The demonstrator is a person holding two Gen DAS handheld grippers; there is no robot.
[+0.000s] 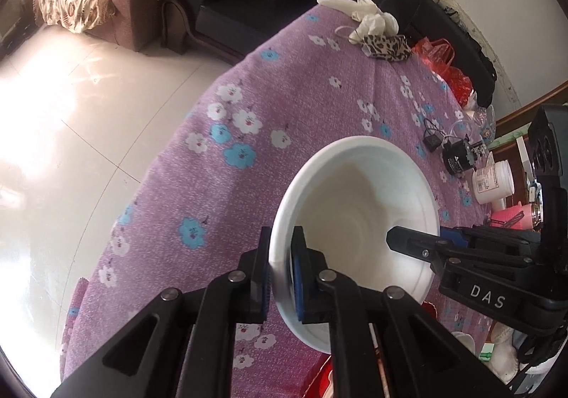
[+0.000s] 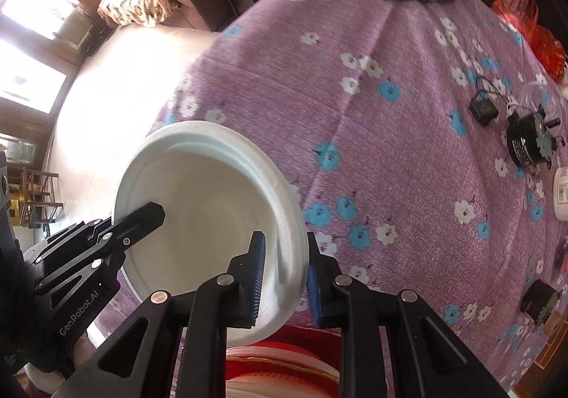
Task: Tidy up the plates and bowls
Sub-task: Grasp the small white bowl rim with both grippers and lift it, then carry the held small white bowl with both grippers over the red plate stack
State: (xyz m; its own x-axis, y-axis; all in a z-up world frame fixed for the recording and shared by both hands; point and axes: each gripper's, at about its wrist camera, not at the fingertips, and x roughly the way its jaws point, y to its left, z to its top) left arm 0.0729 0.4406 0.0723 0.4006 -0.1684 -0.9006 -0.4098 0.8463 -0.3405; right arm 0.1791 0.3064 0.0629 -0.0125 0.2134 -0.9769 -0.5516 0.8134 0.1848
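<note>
A white foam bowl hangs tilted above the purple flowered tablecloth, held from both sides. My left gripper is shut on the bowl's left rim, one pad inside and one outside. In the right wrist view my right gripper is shut on the opposite rim of the same bowl, blue pads against the wall. Each gripper shows in the other's view, with one finger reaching into the bowl from the right and one finger from the left. Red ridged plates lie below the bowl.
At the table's far end lie white gloves, a leopard-print pouch and a red bag. A black motor, a small black adapter and a white jar sit on the right. The table's edge drops to the tiled floor at left.
</note>
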